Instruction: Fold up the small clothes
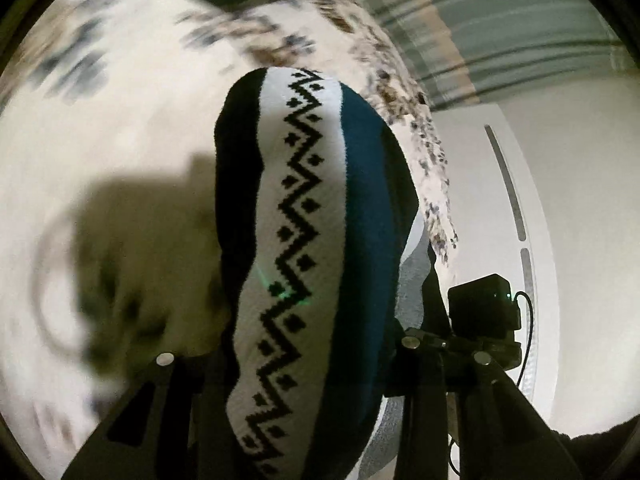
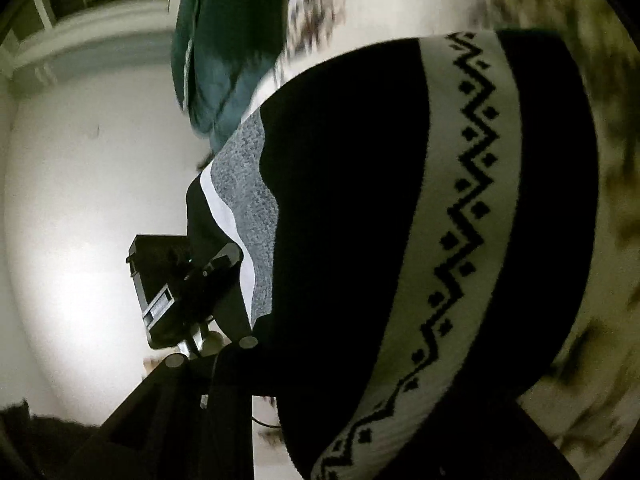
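A knitted garment (image 1: 312,240) with black, teal and grey bands and a white band with a black zigzag hangs lifted above the bed. In the left wrist view it fills the middle and my left gripper (image 1: 288,364) is shut on its lower edge. In the right wrist view the same garment (image 2: 400,220) fills the right half, and my right gripper (image 2: 344,360) is shut on it. The other gripper (image 2: 188,280) shows to its left in the right wrist view and at the right in the left wrist view (image 1: 480,320). Both sets of fingertips are hidden by cloth.
A white bedspread with grey and brown flecks (image 1: 120,120) lies below, blurred by motion. A dark teal garment (image 2: 228,52) lies on the bed further off. A white wall (image 2: 80,200) and a white panel (image 1: 560,240) stand beside the bed.
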The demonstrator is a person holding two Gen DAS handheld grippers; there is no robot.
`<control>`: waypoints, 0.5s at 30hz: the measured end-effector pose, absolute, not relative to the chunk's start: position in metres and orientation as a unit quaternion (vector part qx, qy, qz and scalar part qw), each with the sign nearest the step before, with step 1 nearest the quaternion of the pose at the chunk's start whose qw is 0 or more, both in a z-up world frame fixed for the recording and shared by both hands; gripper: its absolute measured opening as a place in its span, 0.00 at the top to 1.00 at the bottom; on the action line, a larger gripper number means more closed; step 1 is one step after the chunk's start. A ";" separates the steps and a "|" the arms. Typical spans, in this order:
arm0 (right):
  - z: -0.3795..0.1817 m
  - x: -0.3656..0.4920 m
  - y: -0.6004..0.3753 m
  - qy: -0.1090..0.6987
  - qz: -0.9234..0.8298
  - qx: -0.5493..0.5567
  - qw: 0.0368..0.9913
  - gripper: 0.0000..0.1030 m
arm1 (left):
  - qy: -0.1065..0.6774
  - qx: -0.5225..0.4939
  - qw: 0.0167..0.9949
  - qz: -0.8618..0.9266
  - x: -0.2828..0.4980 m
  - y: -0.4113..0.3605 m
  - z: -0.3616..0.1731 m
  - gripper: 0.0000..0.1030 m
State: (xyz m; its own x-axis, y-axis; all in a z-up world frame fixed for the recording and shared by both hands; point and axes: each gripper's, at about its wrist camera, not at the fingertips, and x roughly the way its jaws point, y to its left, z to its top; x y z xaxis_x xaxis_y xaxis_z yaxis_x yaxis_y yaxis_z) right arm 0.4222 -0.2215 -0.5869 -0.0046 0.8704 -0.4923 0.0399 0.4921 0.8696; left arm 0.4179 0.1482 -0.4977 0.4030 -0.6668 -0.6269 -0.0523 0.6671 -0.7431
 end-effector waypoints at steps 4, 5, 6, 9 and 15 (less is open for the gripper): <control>-0.574 0.483 -0.249 0.599 0.319 0.379 0.629 0.75 | 0.510 -0.314 0.768 -0.227 0.500 0.133 -0.490 0.67; -0.574 0.498 -0.254 0.596 0.315 0.381 0.633 0.75 | 0.511 -0.311 0.768 -0.230 0.519 0.131 -0.492 0.67; -0.575 0.515 -0.257 0.593 0.307 0.380 0.640 0.75 | 0.512 -0.308 0.768 -0.232 0.532 0.129 -0.496 0.67; -0.584 0.561 -0.269 0.599 0.291 0.372 0.647 0.75 | 0.522 -0.296 0.767 -0.226 0.579 0.123 -0.514 0.66; -0.621 0.603 -0.267 0.639 0.248 0.342 0.643 0.73 | 0.560 -0.279 0.753 -0.204 0.611 0.119 -0.551 0.60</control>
State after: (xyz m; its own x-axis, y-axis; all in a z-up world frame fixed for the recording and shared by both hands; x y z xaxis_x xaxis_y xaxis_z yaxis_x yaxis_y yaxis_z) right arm 0.6029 -0.2673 -0.6209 0.0609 0.7561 -0.6516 0.1189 0.6427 0.7569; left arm 0.6112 0.1195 -0.5505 0.2895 -0.6201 -0.7292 -0.0057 0.7607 -0.6491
